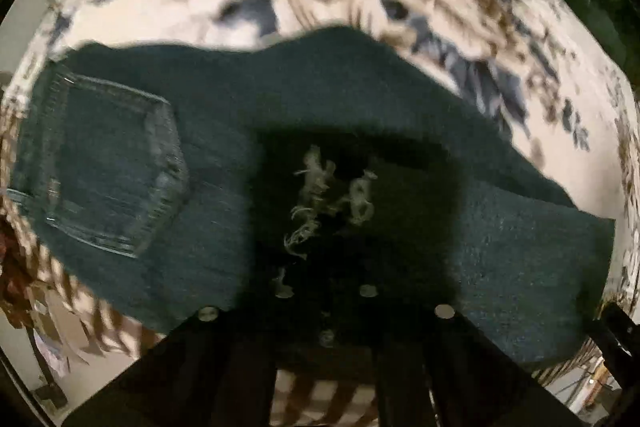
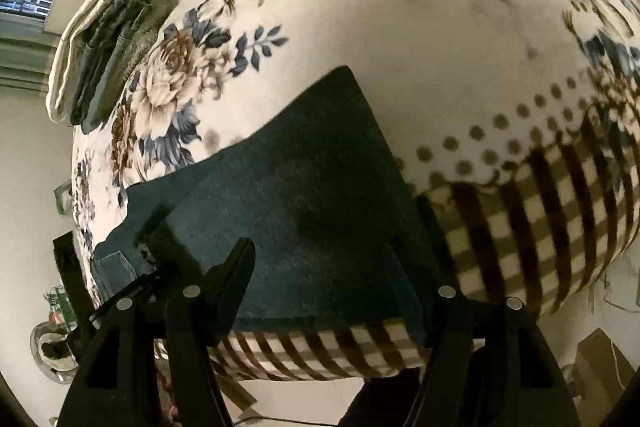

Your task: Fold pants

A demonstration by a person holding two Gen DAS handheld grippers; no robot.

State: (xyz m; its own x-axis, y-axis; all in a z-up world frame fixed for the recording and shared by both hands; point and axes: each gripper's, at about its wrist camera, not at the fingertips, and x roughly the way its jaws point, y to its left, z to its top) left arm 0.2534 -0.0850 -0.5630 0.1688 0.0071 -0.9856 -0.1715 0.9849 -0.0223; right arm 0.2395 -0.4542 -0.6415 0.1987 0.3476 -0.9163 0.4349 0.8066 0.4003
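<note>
Pants (image 1: 304,115): dark denim jeans lying spread across the bed, back pocket (image 1: 116,163) facing up on the left of the left wrist view, one end sitting right at the bed's near edge.
Frayed bit (image 1: 328,195): pale loose threads showing mid-fabric, right ahead of the left tool, pretty blurry.
Bed cover (image 2: 400,39): cream blanket with brown and blue flowers, going dotted then checked toward the near edge.
Left tool (image 1: 326,291): pointing down over the jeans, jaws closed together; too dark to tell if any denim is pinched.
Right tool (image 2: 340,267): jaws standing apart, hovering over the denim's near edge, not gripping anything.
Clothes pile (image 2: 108,47): folded stuff sitting at the bed's far corner, well apart from the jeans.
</note>
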